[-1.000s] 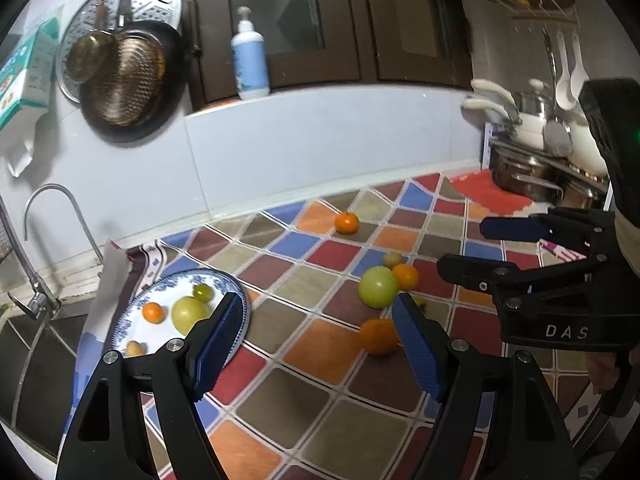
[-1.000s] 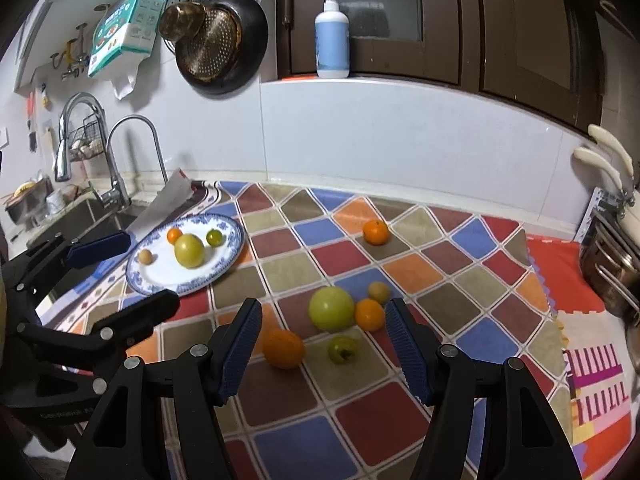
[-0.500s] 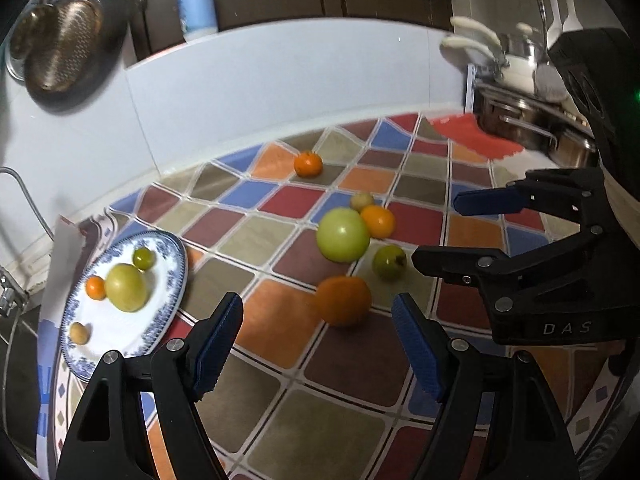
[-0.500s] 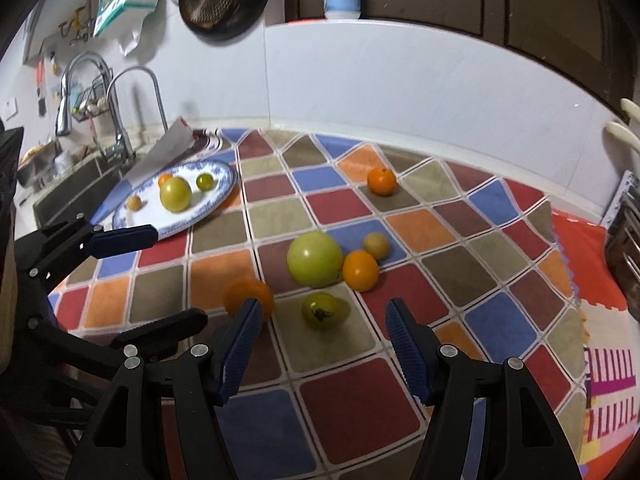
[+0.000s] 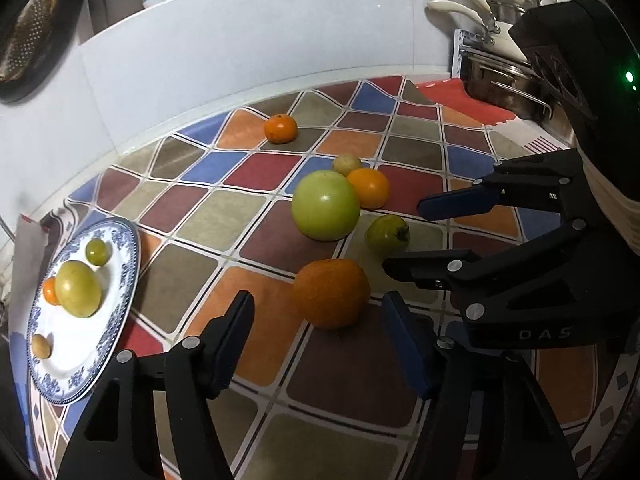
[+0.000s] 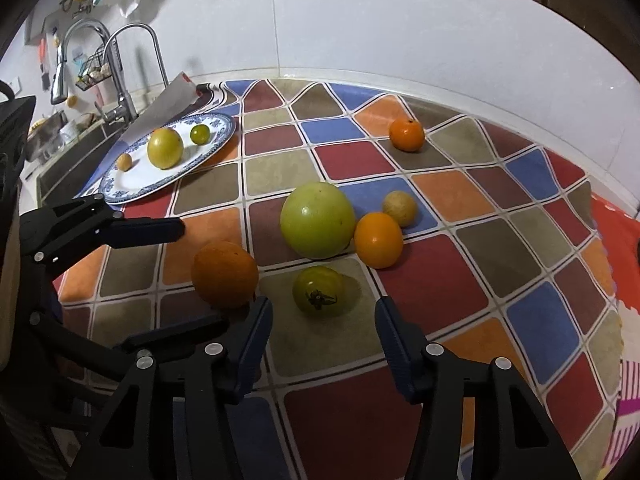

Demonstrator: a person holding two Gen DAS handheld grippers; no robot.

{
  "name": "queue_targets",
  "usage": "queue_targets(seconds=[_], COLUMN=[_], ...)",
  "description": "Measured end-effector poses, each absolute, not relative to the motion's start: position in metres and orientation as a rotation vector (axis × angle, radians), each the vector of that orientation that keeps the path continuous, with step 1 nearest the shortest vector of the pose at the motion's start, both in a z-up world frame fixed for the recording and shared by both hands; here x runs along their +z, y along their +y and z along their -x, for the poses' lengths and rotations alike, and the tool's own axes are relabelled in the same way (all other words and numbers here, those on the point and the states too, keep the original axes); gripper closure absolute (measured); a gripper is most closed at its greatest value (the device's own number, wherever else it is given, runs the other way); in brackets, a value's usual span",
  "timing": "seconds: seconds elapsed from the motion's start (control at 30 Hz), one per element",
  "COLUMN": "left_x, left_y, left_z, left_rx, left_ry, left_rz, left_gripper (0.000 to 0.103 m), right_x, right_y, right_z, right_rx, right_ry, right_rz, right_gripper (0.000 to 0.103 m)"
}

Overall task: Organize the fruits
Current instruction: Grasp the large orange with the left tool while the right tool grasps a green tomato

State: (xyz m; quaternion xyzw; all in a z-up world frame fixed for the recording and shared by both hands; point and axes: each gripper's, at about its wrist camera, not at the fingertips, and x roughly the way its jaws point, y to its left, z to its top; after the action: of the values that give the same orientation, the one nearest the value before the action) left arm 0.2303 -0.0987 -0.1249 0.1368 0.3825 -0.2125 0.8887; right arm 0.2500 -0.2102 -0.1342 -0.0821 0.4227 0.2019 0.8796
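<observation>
Loose fruit lies on a chequered mat. My left gripper is open, with a large orange just ahead between its fingertips. My right gripper is open, with a small green tomato just ahead of it. Behind these lie a big green fruit, a small orange, a small yellow fruit and a far tangerine. A blue-rimmed plate on the left holds several small fruits. In the left wrist view the right gripper shows at the right.
A sink and tap lie left of the plate. White backsplash runs behind the mat. Steel pots stand on a rack at the far right, by a red mat.
Both grippers have moved forward and down toward the fruit cluster. The large orange and the green tomato are now much closer to the fingertips. Both jaws stay open.
</observation>
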Motion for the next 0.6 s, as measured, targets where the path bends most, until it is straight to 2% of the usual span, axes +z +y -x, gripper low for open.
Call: queue_targets(seconds=[0.27,0.33,0.47,0.6], left_x=[-0.13,-0.131,-0.132,-0.126], left_y=[-0.098,-0.098,-0.096,-0.093], left_z=[-0.245,-0.247,-0.248,-0.244], left_rx=[-0.476,-0.488,-0.486,-0.458], left_ry=[0.833,0.851,0.857,0.839], left_rz=[-0.241,-0.221,-0.198,-0.189], left_gripper=[0.051,0.061,0.062,0.062], right_x=[-0.14,-0.141,-0.144,-0.143], right_y=[-0.211,-0.21,-0.207,-0.207], right_z=[-0.262,-0.265,-0.267,-0.265], right_rx=[0.425,0.43,0.447,0.441], right_ry=[0.896,0.901,0.911,0.911], right_rz=[0.149,0.14,0.132,0.119], right_gripper=[0.06,0.062,0.072,0.072])
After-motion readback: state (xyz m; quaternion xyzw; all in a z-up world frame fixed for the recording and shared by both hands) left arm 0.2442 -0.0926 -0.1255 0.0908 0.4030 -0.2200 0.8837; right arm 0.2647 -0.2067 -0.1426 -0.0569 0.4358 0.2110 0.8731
